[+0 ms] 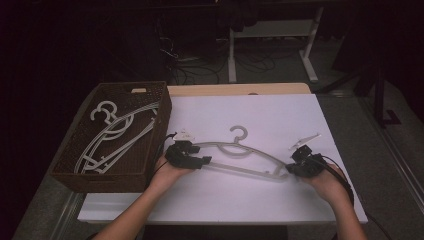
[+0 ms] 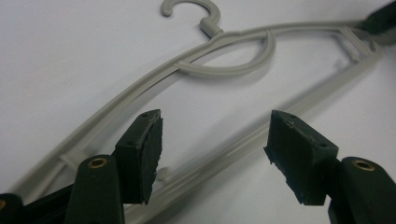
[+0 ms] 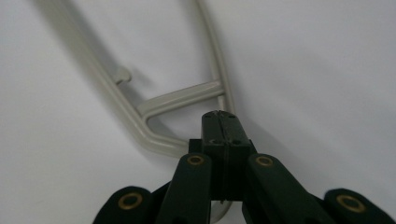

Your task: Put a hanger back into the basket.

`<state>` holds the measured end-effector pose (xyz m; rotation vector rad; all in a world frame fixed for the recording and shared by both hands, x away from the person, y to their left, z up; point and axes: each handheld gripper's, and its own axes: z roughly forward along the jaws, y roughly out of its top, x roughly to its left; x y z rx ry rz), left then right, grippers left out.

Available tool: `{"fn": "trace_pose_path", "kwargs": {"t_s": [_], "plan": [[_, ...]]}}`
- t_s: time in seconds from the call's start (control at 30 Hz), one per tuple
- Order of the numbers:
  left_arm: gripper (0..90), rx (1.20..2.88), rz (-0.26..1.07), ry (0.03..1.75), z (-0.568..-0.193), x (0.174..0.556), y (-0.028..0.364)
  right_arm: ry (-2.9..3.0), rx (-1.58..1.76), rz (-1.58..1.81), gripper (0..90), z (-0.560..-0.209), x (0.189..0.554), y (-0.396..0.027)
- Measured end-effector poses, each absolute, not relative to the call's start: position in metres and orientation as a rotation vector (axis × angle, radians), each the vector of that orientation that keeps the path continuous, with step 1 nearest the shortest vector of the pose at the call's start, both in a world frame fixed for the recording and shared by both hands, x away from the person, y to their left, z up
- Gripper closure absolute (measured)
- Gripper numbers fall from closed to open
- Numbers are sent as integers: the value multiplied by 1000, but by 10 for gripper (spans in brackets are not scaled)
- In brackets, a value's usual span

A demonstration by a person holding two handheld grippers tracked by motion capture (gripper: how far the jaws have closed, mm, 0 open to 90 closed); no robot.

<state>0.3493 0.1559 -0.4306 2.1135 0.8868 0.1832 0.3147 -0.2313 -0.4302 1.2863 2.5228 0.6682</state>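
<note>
While both forearms come in from the near edge of the bench [image 1: 210, 200], each hand grips a black claw at one end of a grey hanger [image 1: 245, 159] lying flat on the white top. Left gripper [image 1: 202, 161] sits at the hanger's left end, pointing toward the right side of the bench, wrist low, a grey three-cornered plate on its top. Its jaws stand apart; in the left gripper view [image 2: 212, 144] the dark pads straddle the lower bar without pressing on it, and the bar runs between them. Right gripper [image 1: 292, 167] sits at the right end, angled inward toward the left. In the right gripper view [image 3: 219, 128] its jaws are pressed together, clamped on the rounded corner of the hanger where shoulder and bar meet. Hanger: pale grey plastic, one hook pointing toward the far edge, curved shoulders, straight bottom bar, a loop under the neck, small cross struts near each end. It lies about mid-bench, closer to the near edge. Count: one hanger on the top; several like ones, number unclear, piled in one brown woven basket [image 1: 155, 137] at the left edge.
</note>
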Motion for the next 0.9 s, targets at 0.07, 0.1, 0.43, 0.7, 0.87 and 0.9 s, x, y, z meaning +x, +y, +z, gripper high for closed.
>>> {"fn": "trace_pose_path", "kwargs": {"t_s": [0.07, 0.1, 0.43, 0.7, 0.87, 0.9], "plan": [[354, 2116, 183, 886, -431, 349, 156, 2495, 1307, 654, 895, -431, 324, -239], [353, 2116, 181, 886, -431, 349, 155, 2483, 1319, 651, 895, -432, 328, -243], [353, 2116, 178, 884, -431, 349, 155, 2378, 1394, 662, 895, -436, 367, -264], [319, 2110, 164, 876, -430, 350, 156, 2412, 1340, 859, 894, -420, 347, -249], [198, 2121, 155, 859, -429, 352, 156, 2452, 1305, 885, 895, -422, 339, -242], [154, 2123, 148, 859, -430, 353, 156, 2456, 1304, 883, 894, -423, 339, -242]]}}
